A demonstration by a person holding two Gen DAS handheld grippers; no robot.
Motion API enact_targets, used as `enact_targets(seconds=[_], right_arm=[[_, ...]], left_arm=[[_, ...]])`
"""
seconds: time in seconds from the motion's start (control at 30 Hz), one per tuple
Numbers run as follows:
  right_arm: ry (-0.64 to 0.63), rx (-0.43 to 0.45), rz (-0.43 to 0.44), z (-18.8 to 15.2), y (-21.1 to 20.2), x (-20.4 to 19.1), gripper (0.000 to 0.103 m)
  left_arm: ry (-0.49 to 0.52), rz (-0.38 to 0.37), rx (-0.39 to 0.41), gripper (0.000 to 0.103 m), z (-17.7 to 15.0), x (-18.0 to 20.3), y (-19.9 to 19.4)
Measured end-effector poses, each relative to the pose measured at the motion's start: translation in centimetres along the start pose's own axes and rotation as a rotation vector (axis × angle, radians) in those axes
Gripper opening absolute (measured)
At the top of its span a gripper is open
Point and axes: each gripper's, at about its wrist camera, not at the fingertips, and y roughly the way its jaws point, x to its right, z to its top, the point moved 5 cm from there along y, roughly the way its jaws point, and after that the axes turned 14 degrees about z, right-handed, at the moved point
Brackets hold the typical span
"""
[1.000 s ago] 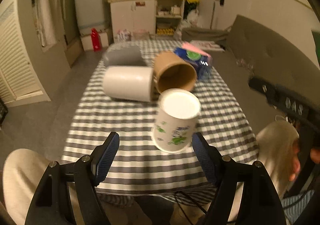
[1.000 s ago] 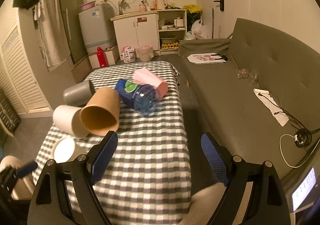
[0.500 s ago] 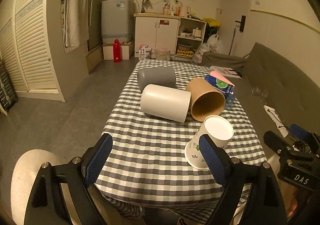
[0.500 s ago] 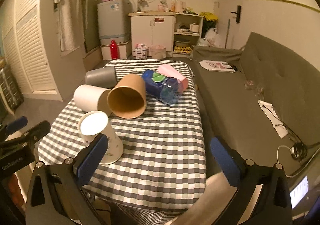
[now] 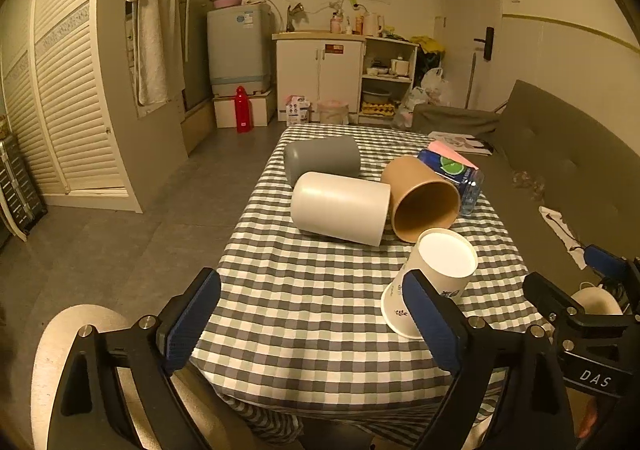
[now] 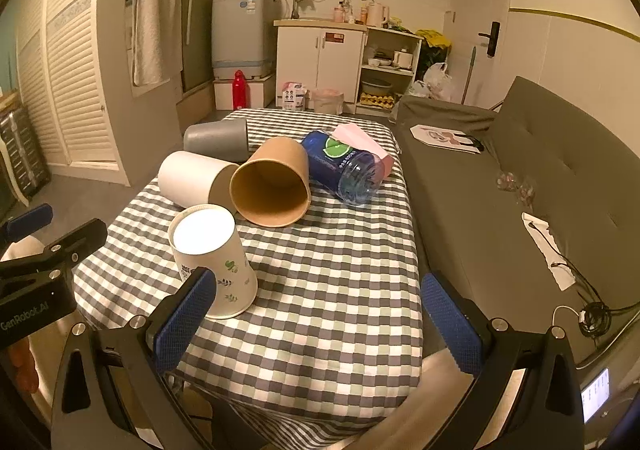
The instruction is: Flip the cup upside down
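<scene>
At far left on the checked bench [image 6: 340, 290] a grey cup [image 6: 216, 139] lies on its side, with a white cup [image 6: 192, 178] just nearer, also on its side. The left claw [image 5: 312, 324] hangs at the bench's near edge, spread wide and empty. The printed paper cup [image 6: 212, 262] stands upside down near that edge, base up. Behind it lies a brown cup [image 6: 272, 186], mouth toward the cameras, then a blue bottle [image 6: 340, 166] and pink box [image 6: 358, 138]. The right claw [image 6: 316, 320] is likewise wide open, holding nothing.

The paper cup [image 6: 212, 258] stands inverted on the table [image 6: 340, 290], before three toppled cups [image 6: 270, 182].
</scene>
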Motion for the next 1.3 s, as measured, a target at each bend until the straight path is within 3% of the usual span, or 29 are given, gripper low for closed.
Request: enact_targets(seconds=[1.3], right_arm=[[0.007,-0.012,-0.008,-0.15,0.23,0.21,0.103]], left_arm=[[-0.004,0.023,0.006,0.098,0.01,-0.45,-0.09]])
